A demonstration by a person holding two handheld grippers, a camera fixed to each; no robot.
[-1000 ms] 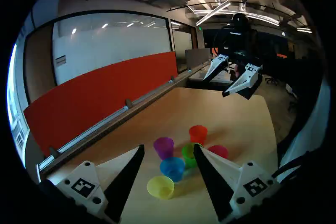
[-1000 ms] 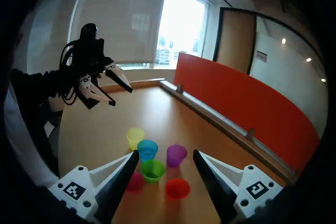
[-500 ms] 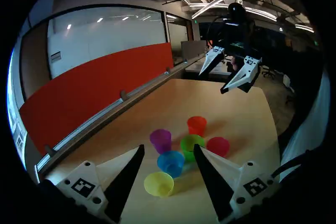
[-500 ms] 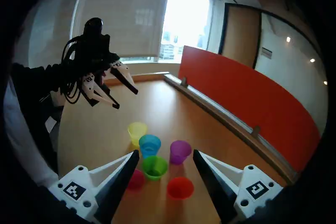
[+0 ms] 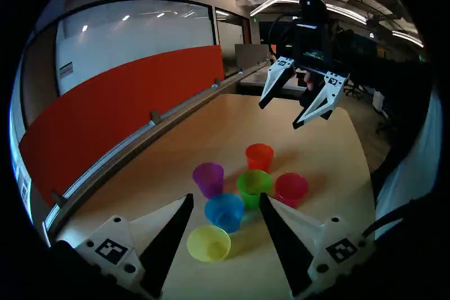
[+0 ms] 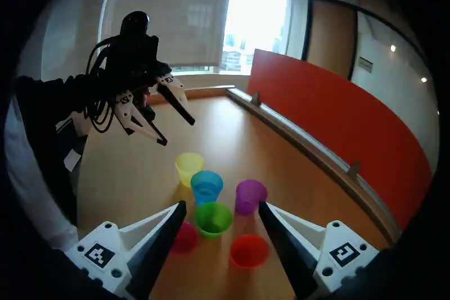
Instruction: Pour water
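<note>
Several small plastic cups stand close together on the wooden table (image 5: pixel 315 142). In the left gripper view they are yellow (image 5: pixel 208 243), blue (image 5: pixel 224 213), purple (image 5: pixel 208 179), green (image 5: pixel 253 187), pink (image 5: pixel 291 189) and orange (image 5: pixel 259 157). My left gripper (image 5: pixel 225 197) hangs open above the blue cup and holds nothing. Across the group, my right gripper (image 5: pixel 278 116) hovers open above the table. From the right gripper view, the right gripper (image 6: pixel 221 204) stands open over the green cup (image 6: pixel 213 219), and the left gripper (image 6: pixel 179 133) hangs open beyond the yellow cup (image 6: pixel 189 168). I cannot tell what the cups contain.
An orange partition (image 5: pixel 112 108) with a metal rail runs along one long side of the table. A bright window (image 6: pixel 256 24) lies behind the far end. Dark sleeves (image 6: pixel 50 103) hold each gripper. The table's open edge (image 5: pixel 363 176) lies near the pink cup.
Both grippers have moved in toward the cup group from opposite ends. Each looks larger and nearer in the other's view. The cups have not moved.
</note>
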